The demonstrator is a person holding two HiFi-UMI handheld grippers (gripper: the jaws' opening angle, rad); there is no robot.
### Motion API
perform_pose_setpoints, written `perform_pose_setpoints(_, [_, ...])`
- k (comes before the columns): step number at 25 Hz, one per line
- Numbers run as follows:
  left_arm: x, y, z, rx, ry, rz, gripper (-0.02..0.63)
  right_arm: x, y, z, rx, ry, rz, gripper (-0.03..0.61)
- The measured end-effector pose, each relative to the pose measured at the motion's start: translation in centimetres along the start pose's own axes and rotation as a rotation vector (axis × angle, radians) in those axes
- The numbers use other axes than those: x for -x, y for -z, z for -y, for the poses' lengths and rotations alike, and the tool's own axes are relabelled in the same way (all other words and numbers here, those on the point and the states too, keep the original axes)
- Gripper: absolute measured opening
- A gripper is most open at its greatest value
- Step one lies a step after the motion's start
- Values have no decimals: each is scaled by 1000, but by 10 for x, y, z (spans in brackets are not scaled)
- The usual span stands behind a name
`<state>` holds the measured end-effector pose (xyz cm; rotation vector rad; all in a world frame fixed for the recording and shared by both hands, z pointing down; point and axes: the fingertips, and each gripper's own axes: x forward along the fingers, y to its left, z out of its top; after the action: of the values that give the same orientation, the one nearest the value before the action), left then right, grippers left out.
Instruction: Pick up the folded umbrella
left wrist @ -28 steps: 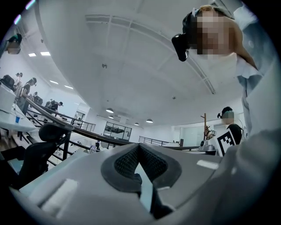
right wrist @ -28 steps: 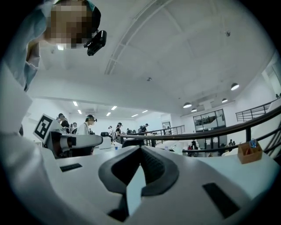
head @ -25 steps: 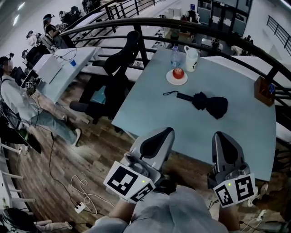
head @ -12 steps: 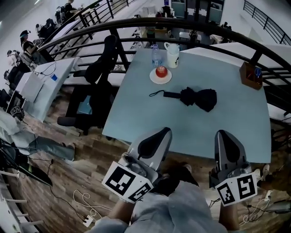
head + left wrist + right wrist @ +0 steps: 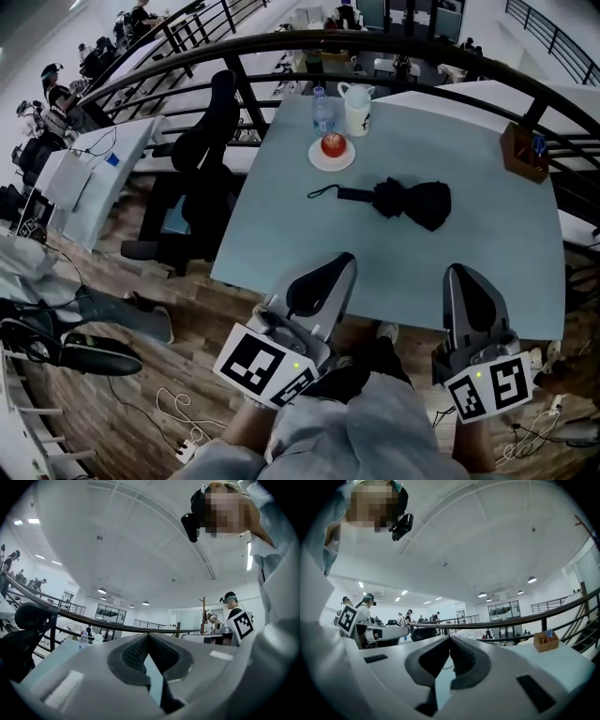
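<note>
Umbrella [image 5: 412,202] — folded, lying on table [image 5: 281,239], well ahead of 2 claws: left claw [image 5: 330,272] and right claw [image 5: 463,281], both pressed together, empty. Jaws to be spread before the bundle is reached.

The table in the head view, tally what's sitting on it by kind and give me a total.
umbrella: 1
plate: 1
apple: 1
bottle: 1
jug: 1
wooden box: 1
Total: 6
</note>
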<state>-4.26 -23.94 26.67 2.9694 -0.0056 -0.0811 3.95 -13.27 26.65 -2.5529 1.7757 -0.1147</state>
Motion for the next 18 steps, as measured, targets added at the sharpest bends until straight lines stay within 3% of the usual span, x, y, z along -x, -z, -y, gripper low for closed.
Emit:
perform_pose_setpoints(13, [-85, 14, -11, -30, -5, -71, 6, -44, 0, 69, -34, -33, -6, -2])
perform_pose_setpoints(18, [-136, 38, -17, -97, 44, -139, 6, -63, 10, 107, -55, -42, -26, -2])
